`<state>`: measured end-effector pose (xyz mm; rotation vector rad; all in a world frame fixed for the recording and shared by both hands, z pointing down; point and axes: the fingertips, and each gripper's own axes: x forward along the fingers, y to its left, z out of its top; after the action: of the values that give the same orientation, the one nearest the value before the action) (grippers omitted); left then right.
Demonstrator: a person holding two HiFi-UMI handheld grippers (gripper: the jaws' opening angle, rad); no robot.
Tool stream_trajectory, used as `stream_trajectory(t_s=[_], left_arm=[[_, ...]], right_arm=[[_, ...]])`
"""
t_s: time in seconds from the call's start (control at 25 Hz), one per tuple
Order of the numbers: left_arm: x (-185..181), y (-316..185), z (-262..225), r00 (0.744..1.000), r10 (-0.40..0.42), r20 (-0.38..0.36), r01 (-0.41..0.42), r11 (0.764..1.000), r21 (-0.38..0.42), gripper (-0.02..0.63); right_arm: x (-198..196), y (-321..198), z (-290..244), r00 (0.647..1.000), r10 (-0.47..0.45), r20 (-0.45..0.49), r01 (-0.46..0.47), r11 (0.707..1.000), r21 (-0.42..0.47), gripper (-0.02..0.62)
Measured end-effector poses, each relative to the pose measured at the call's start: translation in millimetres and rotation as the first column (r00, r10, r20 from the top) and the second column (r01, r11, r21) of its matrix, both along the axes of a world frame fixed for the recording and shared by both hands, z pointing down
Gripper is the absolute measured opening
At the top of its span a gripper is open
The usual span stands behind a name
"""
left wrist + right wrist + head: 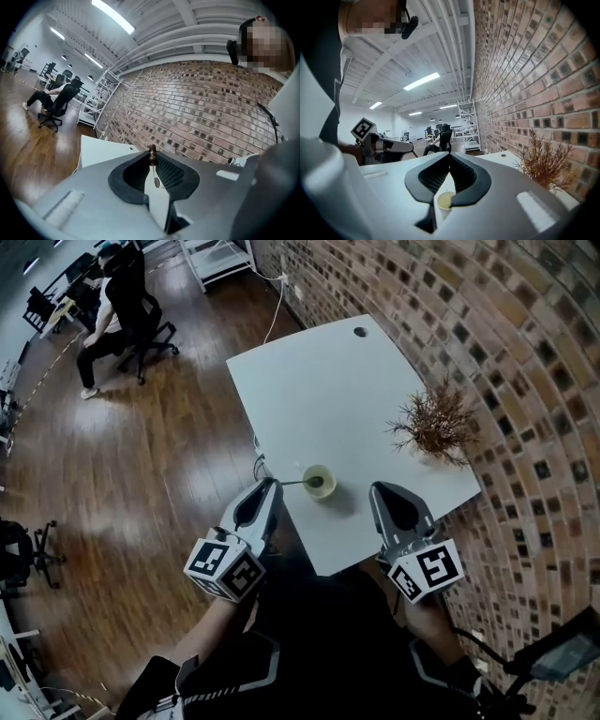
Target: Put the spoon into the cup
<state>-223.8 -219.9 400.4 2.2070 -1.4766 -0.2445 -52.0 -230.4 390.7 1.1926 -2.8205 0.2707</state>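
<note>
Thin spoon (pixel 152 157), judged light and slippery, was pinched at its beaded end by left gripper (pixel 273 486); right gripper (pixel 450 155) was closed, empty.

**Brick-walled office, wood floor**

Rt side: long brick wall (pixel 525 352), tan & dark bricks. Dark wood floor (pixel 122 474), glossy w/ glare. White table (pixel 309 399) sits against the wall, w/ a round cable hole (pixel 360 332) at its far end & a dried plant (pixel 433 423) on the wall side. White cable (pixel 278 306) runs down from the wall. Further back: white metal rack (pixel 220 259), a person (pixel 117 296) seated in a black office chair (pixel 150 334). Another black chair (pixel 33 554) at left. White beamed ceiling (pixel 197 33), strip lights (pixel 112 16) on.
</note>
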Motion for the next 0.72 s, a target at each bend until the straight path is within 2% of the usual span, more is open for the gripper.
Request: stream_trajectory(t_s=[0.24, 0.4, 0.48, 0.72], left_arm=[[-10, -22, 23, 0.999, 0.046, 0.018, -0.046, 0.998, -0.034, 0.035], [-7, -32, 43, 0.996, 0.060, 0.061, -0.057, 0.997, -0.050, 0.035], [-4, -32, 52, 0.996, 0.069, 0.059, -0.066, 0.996, -0.063, 0.035], [3, -37, 76, 0.995, 0.062, 0.083, -0.053, 0.993, -0.101, 0.035]], right_arm=[[-12, -6, 16, 0.998, 0.044, -0.035, -0.046, 0.998, -0.036, 0.006], [-6, -12, 32, 0.997, 0.070, -0.039, -0.072, 0.996, -0.059, 0.006], [-2, -14, 41, 0.996, 0.076, -0.046, -0.079, 0.995, -0.067, 0.006], [1, -18, 73, 0.996, 0.068, -0.057, -0.073, 0.991, -0.109, 0.006]])
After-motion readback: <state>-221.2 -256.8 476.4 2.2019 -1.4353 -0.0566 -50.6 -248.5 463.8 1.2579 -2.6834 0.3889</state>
